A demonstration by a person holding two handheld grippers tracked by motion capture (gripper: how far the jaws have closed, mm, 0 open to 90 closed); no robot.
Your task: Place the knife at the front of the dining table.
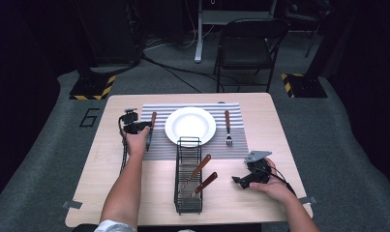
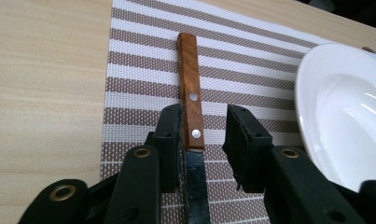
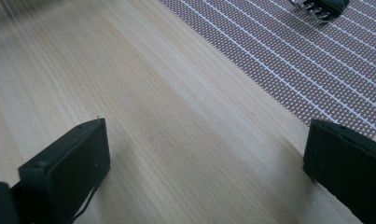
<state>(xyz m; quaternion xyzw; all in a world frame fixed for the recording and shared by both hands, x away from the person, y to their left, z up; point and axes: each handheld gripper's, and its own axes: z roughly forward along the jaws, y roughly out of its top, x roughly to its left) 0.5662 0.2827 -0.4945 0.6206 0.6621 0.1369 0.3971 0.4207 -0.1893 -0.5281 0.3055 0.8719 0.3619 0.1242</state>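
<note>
The left tool (image 2: 204,135) is sitting over the knife (image 2: 191,109) on the striped mat (image 2: 139,70), jaws parted on either side of the wooden handle, one jaw close against it and the other apart. The knife is lying left of the white plate (image 1: 190,125), with a fork (image 1: 228,128) to its right. The right tool (image 1: 248,178) is resting wide on the worktop (image 3: 153,121) beside the rack (image 1: 188,176), which is holding two more utensils.

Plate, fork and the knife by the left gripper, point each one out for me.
Plate (image 1: 190,125), high view, on its white centre.
Fork (image 1: 228,128), high view, on the metal neck below the wooden handle.
Knife (image 2: 190,88), left gripper view, on the wooden handle above the fingers.
</note>
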